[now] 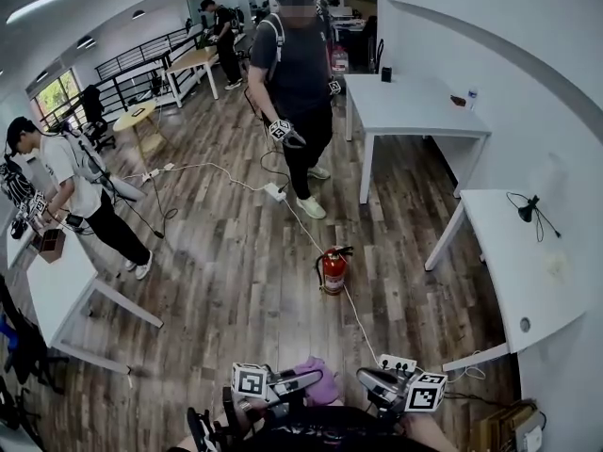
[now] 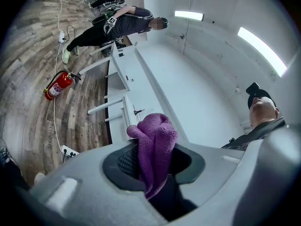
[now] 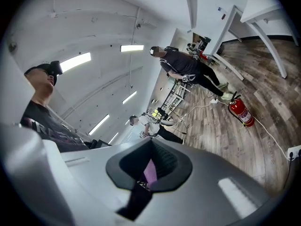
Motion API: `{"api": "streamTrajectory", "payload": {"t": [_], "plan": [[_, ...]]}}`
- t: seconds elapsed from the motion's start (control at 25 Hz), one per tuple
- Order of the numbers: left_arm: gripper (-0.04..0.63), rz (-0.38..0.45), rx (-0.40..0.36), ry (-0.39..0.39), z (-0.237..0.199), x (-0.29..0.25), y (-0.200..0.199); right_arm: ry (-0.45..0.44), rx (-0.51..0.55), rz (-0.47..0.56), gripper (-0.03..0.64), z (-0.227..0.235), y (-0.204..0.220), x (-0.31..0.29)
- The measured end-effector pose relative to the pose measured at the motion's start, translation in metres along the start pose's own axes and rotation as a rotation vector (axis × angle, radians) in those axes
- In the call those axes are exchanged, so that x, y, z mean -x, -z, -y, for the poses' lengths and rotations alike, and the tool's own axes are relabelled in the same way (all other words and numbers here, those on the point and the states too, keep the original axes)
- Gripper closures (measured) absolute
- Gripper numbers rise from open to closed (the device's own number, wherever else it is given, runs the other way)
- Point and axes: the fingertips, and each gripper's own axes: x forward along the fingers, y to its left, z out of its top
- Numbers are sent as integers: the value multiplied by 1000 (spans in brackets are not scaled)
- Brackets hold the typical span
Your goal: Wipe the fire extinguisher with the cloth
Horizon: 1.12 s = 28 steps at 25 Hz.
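A red fire extinguisher stands upright on the wooden floor, well ahead of both grippers; it also shows in the left gripper view and the right gripper view. My left gripper is at the bottom of the head view, shut on a bunched purple cloth that sticks out past its jaws. My right gripper is beside it to the right, level, shut with nothing held. In the right gripper view only a thin purple sliver shows at its jaws.
A person stands beyond the extinguisher. A white cable runs past it to a power strip by my right gripper. White desks stand at the right and the far right. Another person is by a desk at the left.
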Motion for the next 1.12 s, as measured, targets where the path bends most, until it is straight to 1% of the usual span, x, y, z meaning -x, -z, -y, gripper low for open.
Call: {"api": "streamTrajectory", "payload": {"t": [0.12,0.36,0.52,0.64,0.76,0.88,1.04,1.12], "plan": [[479,-6,-14,-8,1,1,-4,-8,6,-10,614,-2,-1,-2],[479,-18,-5,10,1,-7,0,7,-13,1,614,3,4,7],[479,-31,10,10,0,-11,6,22,-17,6,615,3,5,13],[479,-20,35,15,0,-11,10,26,-18,6,615,3,8,16],[479,-20,18,16,1,-10,11,23,-15,7,615,0,10,17],[479,0,55,33,5,-8,15,20,-8,5,615,-3,12,17],[479,-4,8,26,8,-3,13,16,-5,7,615,-5,15,15],[479,1,14,30,9,-1,14,13,-5,6,615,-6,17,15]]}}
